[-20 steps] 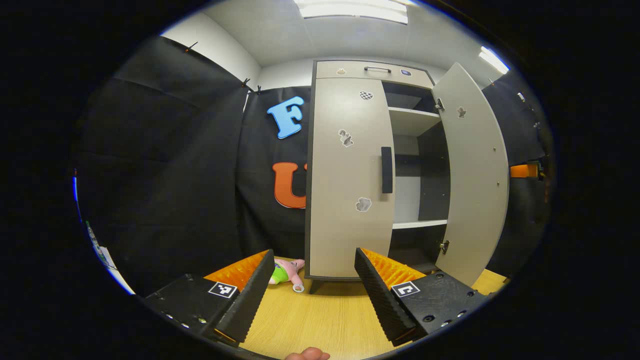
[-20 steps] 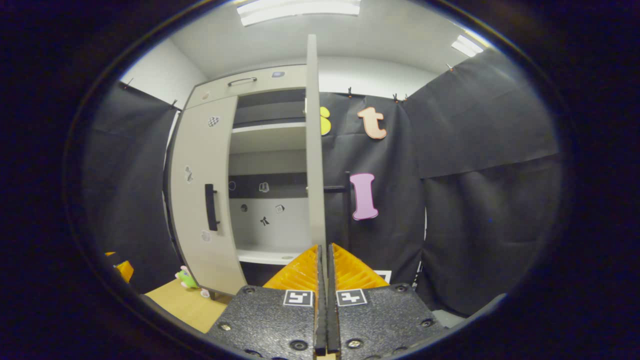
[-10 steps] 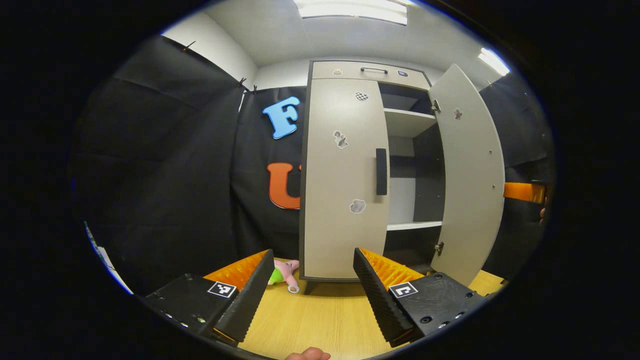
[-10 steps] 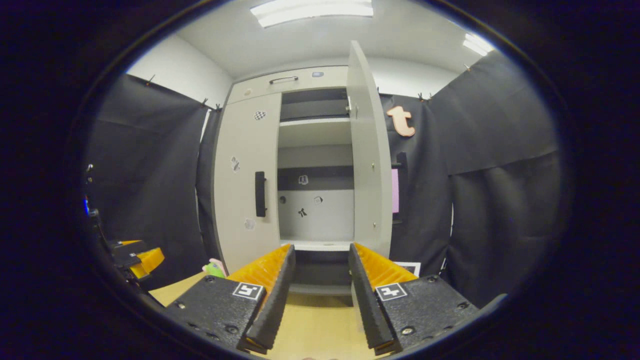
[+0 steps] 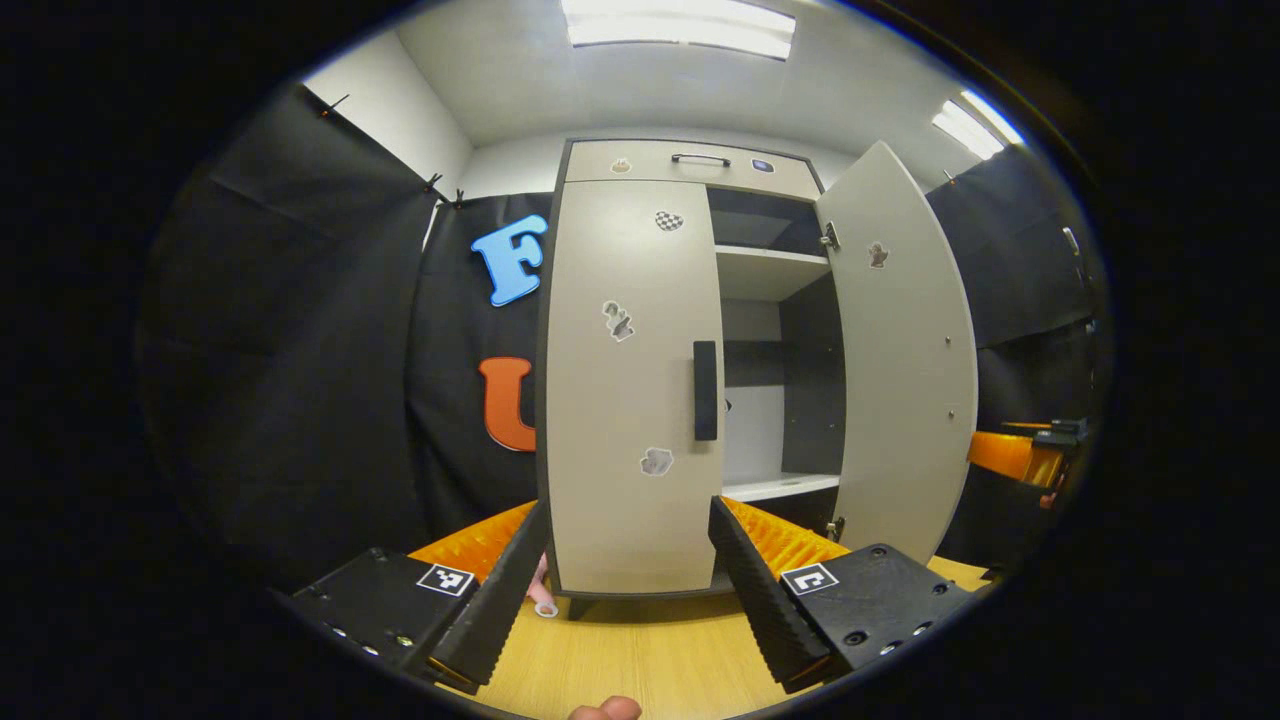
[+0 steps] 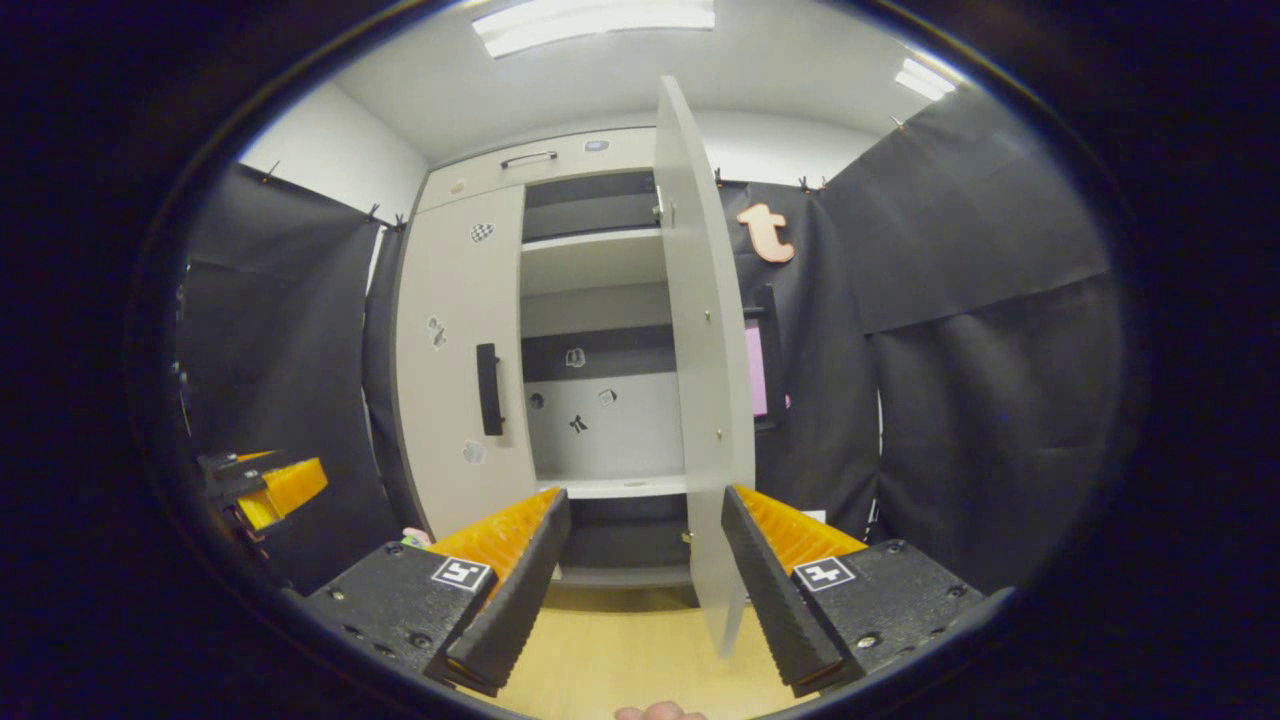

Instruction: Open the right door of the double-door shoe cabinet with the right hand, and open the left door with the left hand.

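One door of the shoe cabinet (image 5: 690, 160), the right door (image 5: 900, 350), stands wide open; the left door (image 5: 630, 400) is closed. Both the left hand-held gripper (image 5: 625, 580) and right hand-held gripper (image 6: 640, 590) gape, holding nothing. That stiff, light-looking panel should swing easily if taken by its black handle (image 5: 705, 390).

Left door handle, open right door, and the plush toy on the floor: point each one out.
Left door handle (image 5: 705, 390): left gripper view, middle of the black bar.
Right door (image 5: 900, 370): left gripper view, inner face of the open panel.
Plush toy (image 6: 412, 541): right gripper view, small visible part behind the left finger.
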`<state>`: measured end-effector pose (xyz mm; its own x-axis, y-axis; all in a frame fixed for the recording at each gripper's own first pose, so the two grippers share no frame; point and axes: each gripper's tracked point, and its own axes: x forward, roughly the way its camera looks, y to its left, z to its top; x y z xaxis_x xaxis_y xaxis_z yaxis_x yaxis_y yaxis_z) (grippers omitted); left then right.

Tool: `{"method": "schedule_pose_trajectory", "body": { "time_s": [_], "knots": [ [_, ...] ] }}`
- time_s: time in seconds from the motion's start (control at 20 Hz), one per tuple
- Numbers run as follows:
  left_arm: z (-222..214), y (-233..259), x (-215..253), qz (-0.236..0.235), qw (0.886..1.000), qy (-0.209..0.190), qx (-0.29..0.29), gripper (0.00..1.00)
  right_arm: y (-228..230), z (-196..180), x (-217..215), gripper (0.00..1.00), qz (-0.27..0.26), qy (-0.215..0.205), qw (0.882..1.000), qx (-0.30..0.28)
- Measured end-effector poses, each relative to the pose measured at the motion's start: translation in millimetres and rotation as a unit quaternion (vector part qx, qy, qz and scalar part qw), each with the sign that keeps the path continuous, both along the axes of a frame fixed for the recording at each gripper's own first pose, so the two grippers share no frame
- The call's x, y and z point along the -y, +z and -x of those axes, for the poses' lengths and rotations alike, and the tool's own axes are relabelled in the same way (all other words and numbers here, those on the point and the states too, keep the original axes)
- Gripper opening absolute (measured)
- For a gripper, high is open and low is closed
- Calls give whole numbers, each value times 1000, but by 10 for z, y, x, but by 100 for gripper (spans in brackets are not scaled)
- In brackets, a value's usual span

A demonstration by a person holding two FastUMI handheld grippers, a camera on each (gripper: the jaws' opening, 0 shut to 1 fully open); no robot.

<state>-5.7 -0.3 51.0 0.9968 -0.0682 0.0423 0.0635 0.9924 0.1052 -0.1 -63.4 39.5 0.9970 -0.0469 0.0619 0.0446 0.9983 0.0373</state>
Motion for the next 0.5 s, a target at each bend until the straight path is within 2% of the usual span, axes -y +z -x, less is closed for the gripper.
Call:
{"method": "schedule_pose_trajectory", "body": {
  "time_s": [0.15,0.35,0.5],
  "knots": [
    [-470,182,306,19,999,-44,-17,95,31,68,-23,95,12,2,1000,7],
    [-1179,366,501,24,998,-48,-11,95,63,197,-38,95,38,-4,999,18],
    [-1607,218,689,48,996,-56,-57,95,70,274,-16,93,54,-12,998,24]
  ]
}}
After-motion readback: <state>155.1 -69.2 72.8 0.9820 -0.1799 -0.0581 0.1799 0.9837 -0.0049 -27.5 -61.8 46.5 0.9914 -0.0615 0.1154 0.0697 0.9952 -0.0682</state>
